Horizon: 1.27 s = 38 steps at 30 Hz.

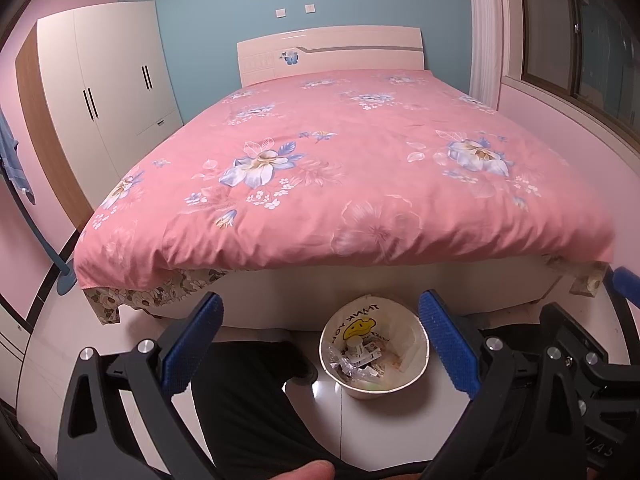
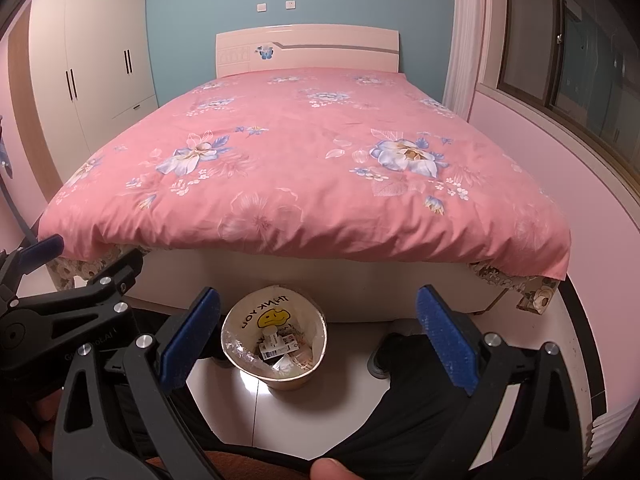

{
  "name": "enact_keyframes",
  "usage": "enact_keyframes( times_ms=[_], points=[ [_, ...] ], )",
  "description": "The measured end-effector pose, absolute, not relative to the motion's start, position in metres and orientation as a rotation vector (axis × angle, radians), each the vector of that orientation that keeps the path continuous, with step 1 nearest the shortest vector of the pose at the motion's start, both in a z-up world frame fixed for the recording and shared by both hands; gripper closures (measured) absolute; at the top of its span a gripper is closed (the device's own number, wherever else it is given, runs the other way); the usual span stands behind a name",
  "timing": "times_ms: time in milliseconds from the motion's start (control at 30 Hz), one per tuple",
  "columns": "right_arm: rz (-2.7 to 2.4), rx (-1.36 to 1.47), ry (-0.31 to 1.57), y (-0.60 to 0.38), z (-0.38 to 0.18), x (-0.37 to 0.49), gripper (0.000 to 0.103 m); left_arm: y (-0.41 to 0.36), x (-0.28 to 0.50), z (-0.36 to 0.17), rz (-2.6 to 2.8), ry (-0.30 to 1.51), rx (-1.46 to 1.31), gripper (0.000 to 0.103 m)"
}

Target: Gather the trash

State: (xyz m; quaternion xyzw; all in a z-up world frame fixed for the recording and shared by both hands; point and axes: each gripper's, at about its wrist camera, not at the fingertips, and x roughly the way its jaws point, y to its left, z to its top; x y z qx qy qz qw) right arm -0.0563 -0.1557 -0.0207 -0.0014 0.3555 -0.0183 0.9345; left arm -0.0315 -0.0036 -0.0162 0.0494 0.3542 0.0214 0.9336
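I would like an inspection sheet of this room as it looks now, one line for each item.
Surface: glossy white tile floor; no loose trash seen on it.
Job's things: trash bin at the bed's foot, bag-lined, holding wrappers.
Clutter: nothing seen on the pink bedspread.
Grippers: left tool open, empty; right tool open, empty.
Cables: nothing seen.
Surroundings: white wardrobe, headboard, window.

The quilt (image 1: 344,168) hides the mattress. The scraps in the bin (image 2: 244,354) are too small to identify. The window (image 2: 580,60) is cut off by the right edge.
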Motion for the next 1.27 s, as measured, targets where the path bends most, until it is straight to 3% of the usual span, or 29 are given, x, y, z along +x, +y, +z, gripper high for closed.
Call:
enact_keyframes(
  times_ms=[1267],
  points=[
    [-0.024, -0.008, 0.725, -0.1607, -0.0196, -0.0554, 0.007, -0.0011, -0.0305, -0.0183, 0.042, 0.739, 0.099, 0.004]
  ],
)
